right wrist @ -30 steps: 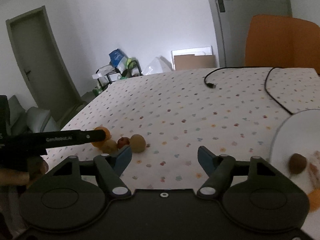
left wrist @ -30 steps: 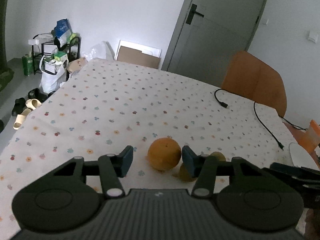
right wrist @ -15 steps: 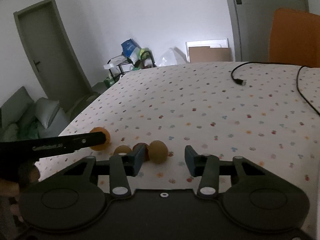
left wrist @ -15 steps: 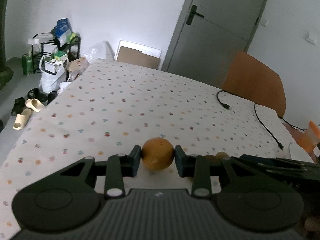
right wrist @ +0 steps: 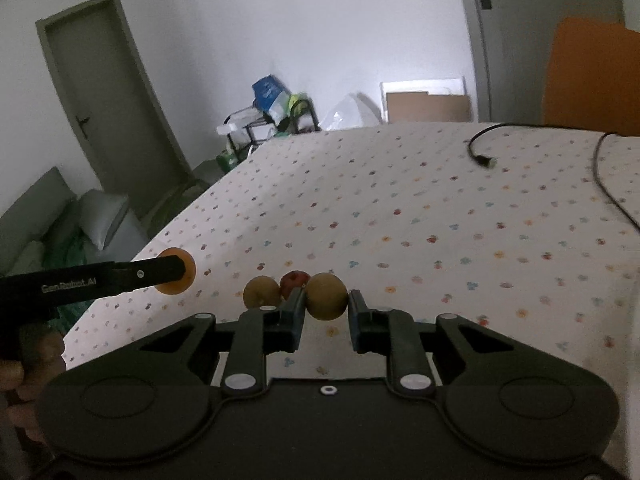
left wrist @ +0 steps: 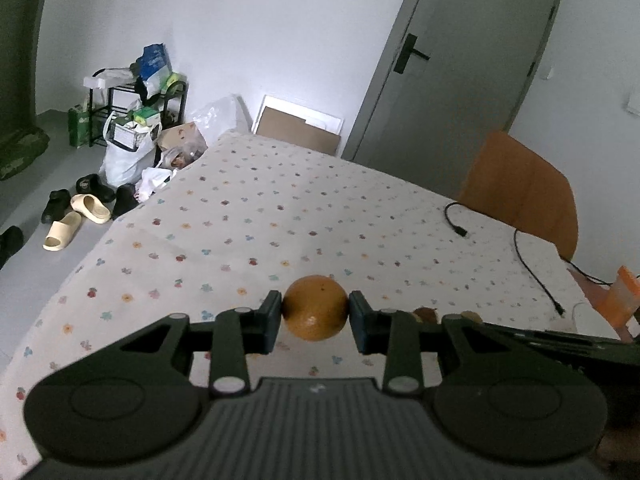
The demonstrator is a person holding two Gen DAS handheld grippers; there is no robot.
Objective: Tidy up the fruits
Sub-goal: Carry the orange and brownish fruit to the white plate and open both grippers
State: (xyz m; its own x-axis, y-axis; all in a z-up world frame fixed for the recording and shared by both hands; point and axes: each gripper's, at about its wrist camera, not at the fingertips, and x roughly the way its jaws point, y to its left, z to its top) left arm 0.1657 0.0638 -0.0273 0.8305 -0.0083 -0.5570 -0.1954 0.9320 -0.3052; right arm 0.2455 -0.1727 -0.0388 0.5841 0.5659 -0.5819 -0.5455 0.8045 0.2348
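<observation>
Tabletop (left wrist: 280, 216) under a white cloth printed with small coloured flowers fills both views, with a black cable (left wrist: 532, 264) lying at its far right and an orange chair back (left wrist: 520, 188) behind it. Beyond stand a grey door (left wrist: 452, 64) and a cluttered black rack (left wrist: 132, 100) against the white wall.

On the near left of the cloth, the left hand-held gripper (left wrist: 315, 314) grips a round orange fruit (left wrist: 315, 307), its pads pressed against both sides. Just right of it, the right hand-held gripper (right wrist: 325, 309) brackets a round yellow-brown fruit (right wrist: 326, 295); its left pad touches, while a slight gap seems to remain at the right, so I cannot tell whether it grips. This fruit is round, with no long axis. A second yellow-brown fruit (right wrist: 262, 292) and a small red fruit (right wrist: 294, 280) sit just left of it, close enough to be nudged.
</observation>
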